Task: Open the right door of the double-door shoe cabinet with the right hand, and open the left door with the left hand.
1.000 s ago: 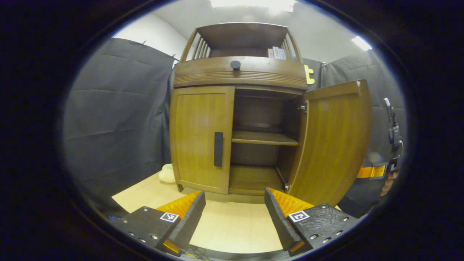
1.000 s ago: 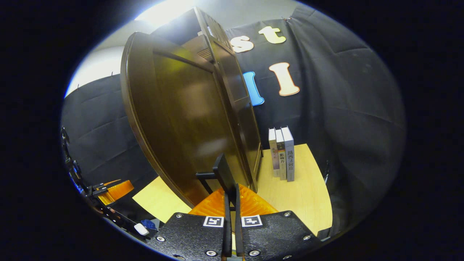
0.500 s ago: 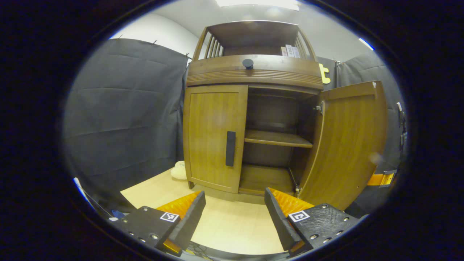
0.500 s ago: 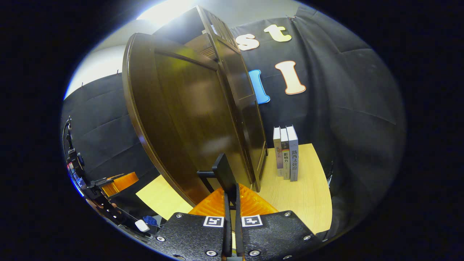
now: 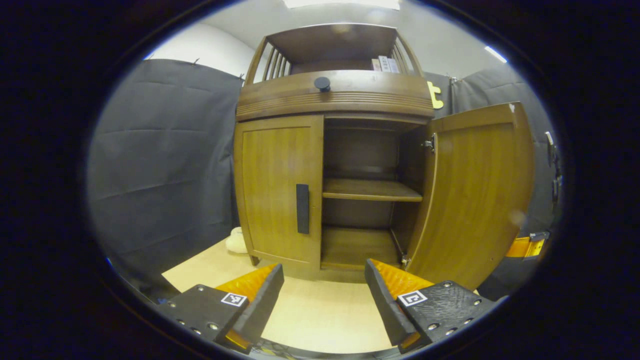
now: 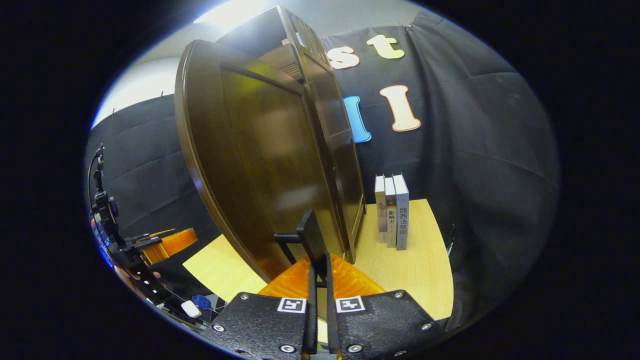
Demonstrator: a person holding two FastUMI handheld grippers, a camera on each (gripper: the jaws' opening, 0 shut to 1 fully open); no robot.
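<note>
Our right gripper point(image 6: 318, 272) clamps the right door's point(image 5: 475, 195) handle point(image 6: 312, 240) — swung wide; left gripper point(image 5: 324, 295) gapes, well short of the closed left door point(image 5: 277, 190).

Glossy wooden shoe cabinet point(image 5: 280, 185)

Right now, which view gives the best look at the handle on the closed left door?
The left gripper view: the left door faces the camera and its handle shows whole, upright near the inner edge, beyond the open left gripper. The right gripper view looks along the open right door, with the right gripper shut on that door's handle.
</note>
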